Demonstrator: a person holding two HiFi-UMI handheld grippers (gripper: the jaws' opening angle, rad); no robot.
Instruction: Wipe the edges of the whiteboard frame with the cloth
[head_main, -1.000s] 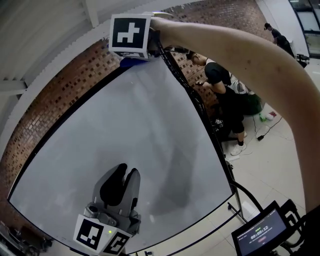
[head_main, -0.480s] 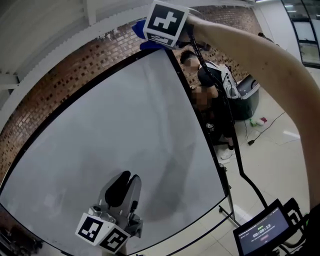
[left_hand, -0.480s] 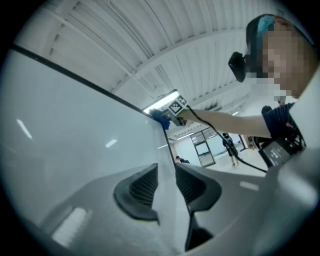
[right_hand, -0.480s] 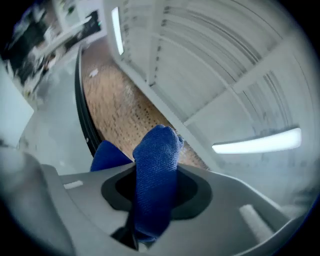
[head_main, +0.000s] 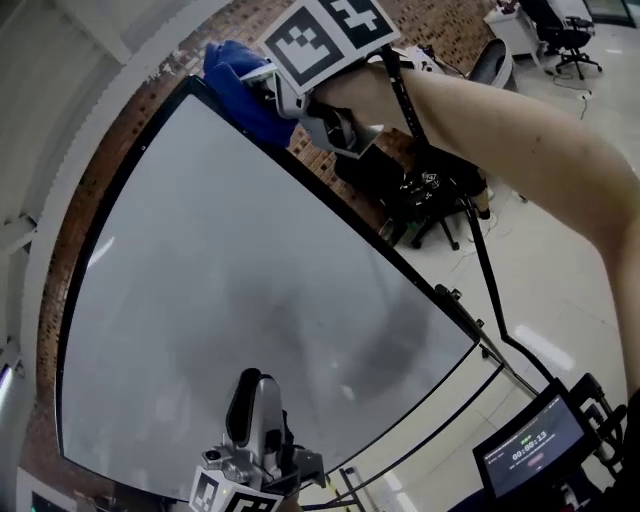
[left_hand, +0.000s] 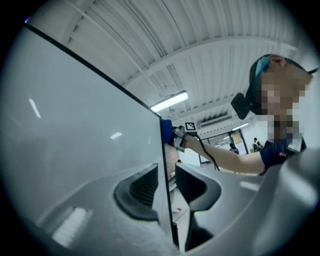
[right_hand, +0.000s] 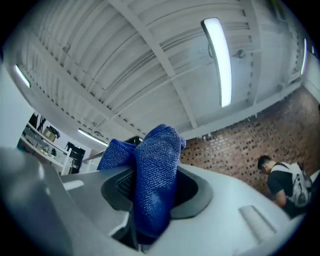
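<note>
Nearest you, your left tongs (head_main: 252, 388) stood narrowly apart astride the lower edge of the whiteboard frame (head_main: 400, 268). The black rim ran between the pads, a sliver of background showed on the rear side, and nothing was clamped. The pale board face (head_main: 230, 280) spread above them. Low on your right sat a small monitor (head_main: 530, 455). A cable and stand struts crossed the floor (head_main: 540, 300), which gave open room beside the board's right edge. Farther up, your right tongs (head_main: 268, 92) were closed on the blue cloth (head_main: 238, 80), which lay on the frame at its top corner. Behind that corner ran the brick wall (head_main: 140, 95), and office chairs (head_main: 560, 20) stood well beyond.
</note>
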